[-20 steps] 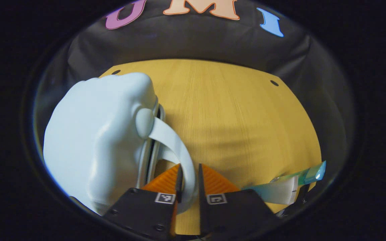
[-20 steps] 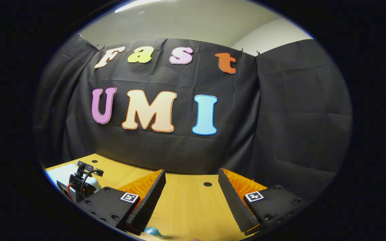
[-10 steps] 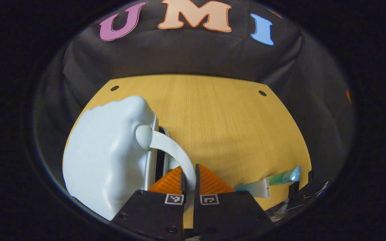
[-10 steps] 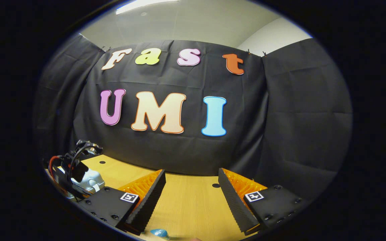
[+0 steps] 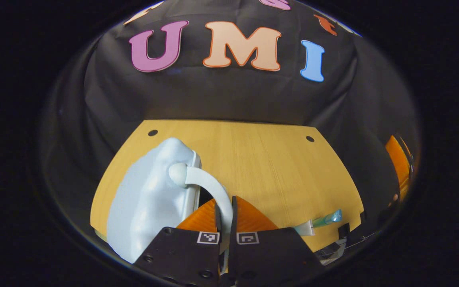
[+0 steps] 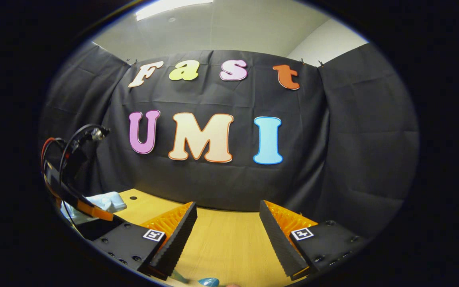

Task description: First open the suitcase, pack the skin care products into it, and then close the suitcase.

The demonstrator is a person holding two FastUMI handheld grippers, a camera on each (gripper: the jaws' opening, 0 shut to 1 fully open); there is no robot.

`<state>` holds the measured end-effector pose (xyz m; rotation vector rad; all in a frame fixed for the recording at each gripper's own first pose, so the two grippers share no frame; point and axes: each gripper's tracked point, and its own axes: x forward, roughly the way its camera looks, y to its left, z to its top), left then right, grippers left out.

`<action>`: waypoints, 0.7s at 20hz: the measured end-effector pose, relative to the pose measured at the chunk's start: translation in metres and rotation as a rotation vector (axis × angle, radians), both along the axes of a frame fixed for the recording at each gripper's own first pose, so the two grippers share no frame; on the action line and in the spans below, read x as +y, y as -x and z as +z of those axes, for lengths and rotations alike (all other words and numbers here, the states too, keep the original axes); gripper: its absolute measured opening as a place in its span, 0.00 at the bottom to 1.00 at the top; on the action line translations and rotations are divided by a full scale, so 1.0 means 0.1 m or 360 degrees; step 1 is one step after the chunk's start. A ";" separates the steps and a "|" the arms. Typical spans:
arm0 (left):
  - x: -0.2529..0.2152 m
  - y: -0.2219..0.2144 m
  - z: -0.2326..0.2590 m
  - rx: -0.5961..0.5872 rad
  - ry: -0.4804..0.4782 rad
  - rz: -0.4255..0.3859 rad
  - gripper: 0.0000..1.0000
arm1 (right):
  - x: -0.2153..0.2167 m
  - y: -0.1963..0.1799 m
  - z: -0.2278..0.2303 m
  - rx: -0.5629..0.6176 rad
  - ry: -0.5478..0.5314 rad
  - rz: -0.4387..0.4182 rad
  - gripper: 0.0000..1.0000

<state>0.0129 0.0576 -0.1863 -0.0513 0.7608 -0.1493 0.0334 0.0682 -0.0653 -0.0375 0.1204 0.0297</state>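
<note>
A pale blue hard-shell suitcase (image 5: 150, 199) stands at the left of the wooden table (image 5: 269, 167) in the left gripper view. Its curved handle (image 5: 209, 185) runs down between the orange fingers of my left gripper (image 5: 224, 209), which is shut on it. A skin care tube (image 5: 321, 220) with a teal end lies near the table's front right edge. In the right gripper view my right gripper (image 6: 227, 227) hangs open over the table with nothing between its fingers. The suitcase (image 6: 108, 201) peeks out at the far left there, and the tube's blue tip (image 6: 208, 282) shows at the bottom edge.
The other gripper's body with red and black cables (image 6: 70, 171) rises at the left of the right gripper view. Bare wood lies between the suitcase and the tube. Two small holes (image 5: 310, 138) mark the table's far corners, close to the black cloth wall.
My left gripper has closed tighter on the handle and risen, tilting its view up; the suitcase now looks smaller and lower. My right gripper has barely moved and stays open.
</note>
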 end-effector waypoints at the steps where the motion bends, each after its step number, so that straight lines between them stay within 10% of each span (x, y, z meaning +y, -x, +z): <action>1: 0.15 -0.04 0.11 -0.0021 -0.0019 0.0013 0.01 | 0.05 0.00 0.00 -0.0001 -0.0004 0.0009 0.99; 14: 1.81 -0.29 0.62 -0.0219 -0.0069 0.0168 0.01 | 0.91 -0.13 -0.07 -0.0013 -0.0032 -0.0002 1.00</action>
